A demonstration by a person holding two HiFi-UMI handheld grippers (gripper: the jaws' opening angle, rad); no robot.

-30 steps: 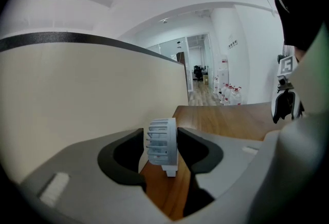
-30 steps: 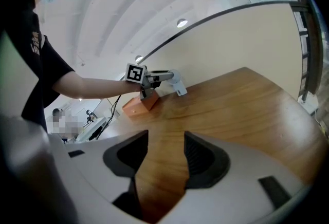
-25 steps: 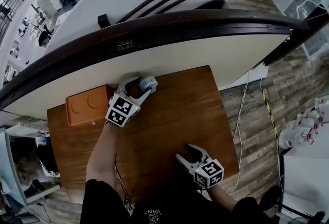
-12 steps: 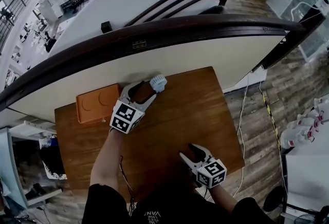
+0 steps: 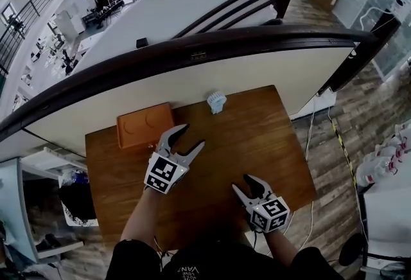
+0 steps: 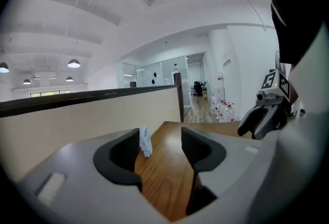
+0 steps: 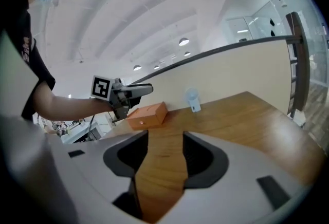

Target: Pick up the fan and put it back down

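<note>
Nearest me, the right gripper [image 5: 244, 183] hangs over the front part of the wooden table [image 5: 270, 144]. Its jaws are parted, with nothing between them but bare boards. I read it as parked there, out of the way, since this job looks like work for one tool.

A little further in, the left gripper [image 5: 192, 136] hovers above the middle of the tabletop, tipped slightly down and aimed at the far side. Its jaws stand well apart, and its own view shows only wood grain in the gap, so it holds nothing.

Beyond it to the left, an orange box [image 5: 145, 124] lies flat near the table's back edge. It is clear of both tools and, as I understand it, no part of the task.

Farthest out, the fan [image 5: 216, 102], small and white, stands upright on its own base at the back of the table. It is just beside the cream partition wall [image 5: 270, 73], which has a dark rail [image 5: 257, 35] along its top. The fan is well apart from the left gripper and touches neither tool.

From how things lie, I judge the fan to be set down and the wide left jaws to mark a release rather than an approach, though these frames alone cannot settle that. If another pick is wanted, the left gripper is already roughly lined up. In its own view the fan sits just off the inner edge of the left-hand jaw, so a short reach forward with a small correction sideways should bracket it.
</note>
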